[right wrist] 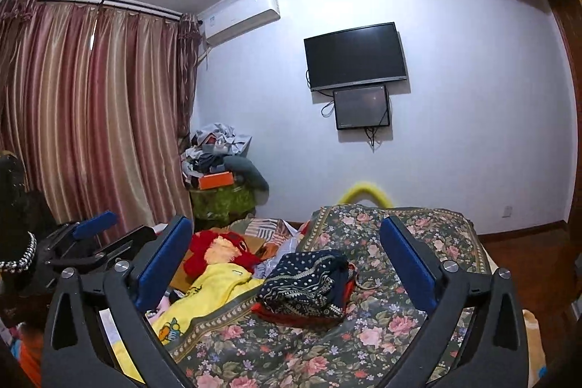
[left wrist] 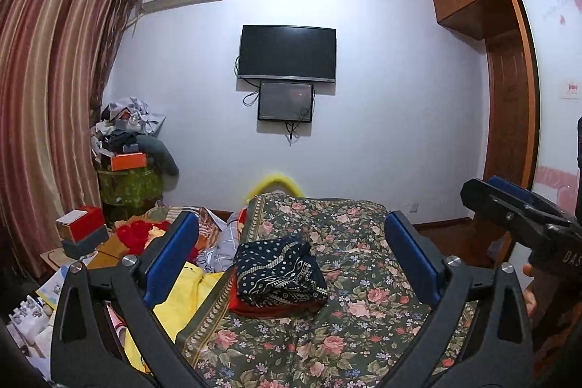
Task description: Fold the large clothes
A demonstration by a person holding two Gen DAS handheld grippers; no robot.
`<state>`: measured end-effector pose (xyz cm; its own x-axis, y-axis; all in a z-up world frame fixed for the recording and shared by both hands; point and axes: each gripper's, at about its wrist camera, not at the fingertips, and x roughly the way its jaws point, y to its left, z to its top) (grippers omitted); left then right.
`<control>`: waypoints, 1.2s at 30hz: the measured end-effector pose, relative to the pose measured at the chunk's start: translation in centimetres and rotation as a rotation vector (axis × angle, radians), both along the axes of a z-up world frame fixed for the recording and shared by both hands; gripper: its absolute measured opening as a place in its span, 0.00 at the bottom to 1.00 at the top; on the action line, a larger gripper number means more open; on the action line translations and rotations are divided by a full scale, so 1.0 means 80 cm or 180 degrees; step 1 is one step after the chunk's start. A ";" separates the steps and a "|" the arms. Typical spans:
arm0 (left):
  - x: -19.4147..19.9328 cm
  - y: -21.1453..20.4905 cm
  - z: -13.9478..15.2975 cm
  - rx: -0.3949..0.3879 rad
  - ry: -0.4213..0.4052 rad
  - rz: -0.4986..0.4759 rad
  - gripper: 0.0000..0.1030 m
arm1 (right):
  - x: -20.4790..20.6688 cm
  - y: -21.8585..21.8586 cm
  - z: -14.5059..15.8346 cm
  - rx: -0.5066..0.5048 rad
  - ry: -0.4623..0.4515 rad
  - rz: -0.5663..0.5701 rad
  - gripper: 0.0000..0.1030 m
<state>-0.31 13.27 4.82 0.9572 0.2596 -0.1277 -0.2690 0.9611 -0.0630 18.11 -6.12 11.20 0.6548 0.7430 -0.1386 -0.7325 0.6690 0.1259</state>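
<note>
Presently both tongs stand released, jaws spread wide with nothing between the blue pads, and both are raised and aimed nearly level across the bed.

Left tongs (left wrist: 291, 253): empty; the folded garment shows between the two pads but lies well beyond them on the bed, untouched. Right tongs (right wrist: 287, 257): likewise empty, and seen from the left wrist view at 3 o'clock, just beside the left pair.

Task item: a navy patterned garment (left wrist: 280, 275), folded into a compact, roughly square bundle, rests on the floral bedspread (left wrist: 363, 308) at centre, with a red layer (left wrist: 247, 306) showing under its lower edge. In my judgement this piece is finished and was set at mid-bed to keep it apart from unfolded stock; the tongs are held clear so as not to disturb it.

Remaining stock lies at 9 o'clock of the bundle: a yellow garment (right wrist: 214, 290), soft and slumped, with a cartoon print; beyond it a red fluffy item (right wrist: 218, 251) of pile texture, and crumpled pale cloths.

Materials: the bedspread is thin printed cloth, lightly wrinkled, with a bordered hem. The navy garment appears light woven fabric with dotted and diamond bands.

Likely next step: selecting another large piece from the 9 o'clock heap.
</note>
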 end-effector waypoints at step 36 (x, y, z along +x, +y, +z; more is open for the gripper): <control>0.013 0.008 -0.015 -0.0175 0.0119 -0.0051 1.00 | -0.004 -0.018 -0.006 -0.0100 0.0159 -0.0033 1.00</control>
<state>0.76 13.89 3.65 0.9555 0.2360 -0.1771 -0.2569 0.9606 -0.1059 17.82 -7.53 10.73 0.6541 0.7310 -0.1944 -0.7188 0.6807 0.1409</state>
